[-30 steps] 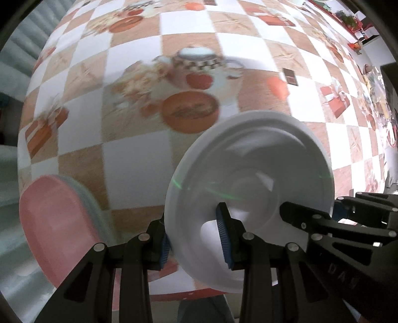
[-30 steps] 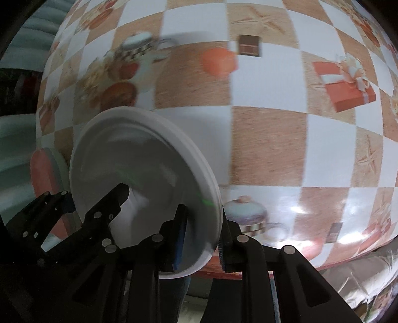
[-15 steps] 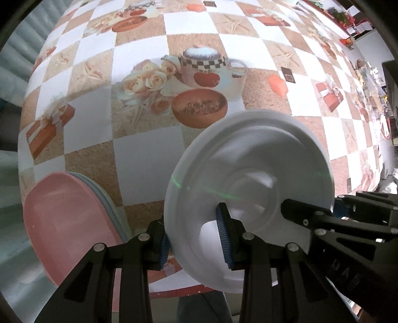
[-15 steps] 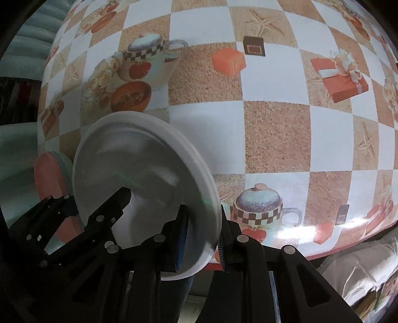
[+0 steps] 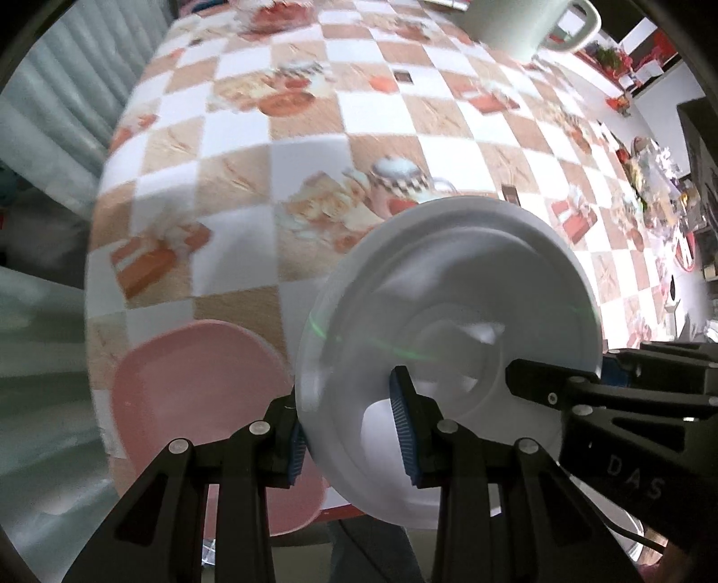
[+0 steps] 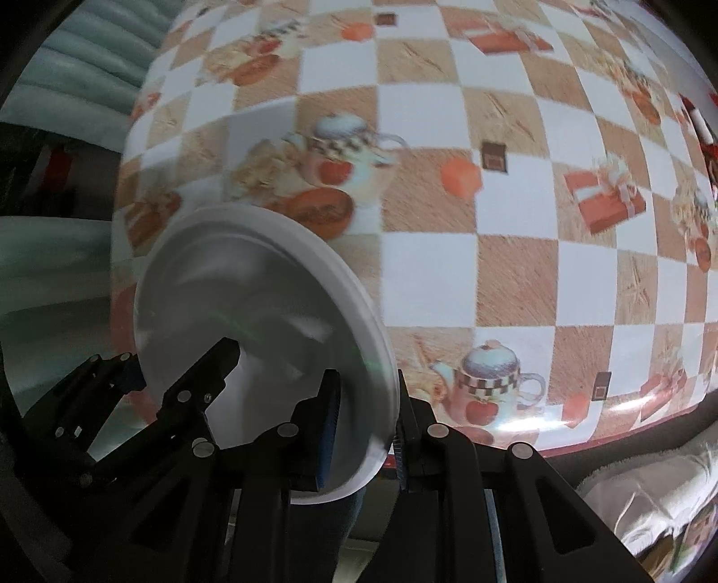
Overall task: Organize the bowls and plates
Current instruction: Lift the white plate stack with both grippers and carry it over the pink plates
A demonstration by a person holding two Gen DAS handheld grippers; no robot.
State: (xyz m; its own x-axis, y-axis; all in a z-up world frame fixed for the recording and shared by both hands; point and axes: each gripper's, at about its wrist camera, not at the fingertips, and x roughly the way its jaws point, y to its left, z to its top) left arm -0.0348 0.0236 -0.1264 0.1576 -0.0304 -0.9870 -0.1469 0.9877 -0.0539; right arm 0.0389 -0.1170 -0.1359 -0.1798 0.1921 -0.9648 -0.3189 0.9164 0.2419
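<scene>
A white plate (image 5: pixel 448 314) is held in the air above the table's near edge, tilted, by both grippers. My left gripper (image 5: pixel 352 432) is shut on its left rim. My right gripper (image 6: pixel 365 426) is shut on the opposite rim; the plate fills the lower left of the right wrist view (image 6: pixel 251 323). The right gripper's black fingers (image 5: pixel 606 394) show at the right of the left wrist view. A pink plate (image 5: pixel 197 412) lies on the table's near left corner, on top of a stack whose lower pieces I cannot make out.
The table (image 5: pixel 314 170) wears a checked cloth printed with teapots and gift boxes. A pale mug (image 5: pixel 529 22) stands at its far side. Clutter lies along the far right edge (image 5: pixel 650 188). A pale ribbed cushion (image 5: pixel 54 112) is at left.
Both grippers have lifted and tipped back with the white plate still in them, so more of the far table and the mug show. The pink plate sits nearer the view's middle.
</scene>
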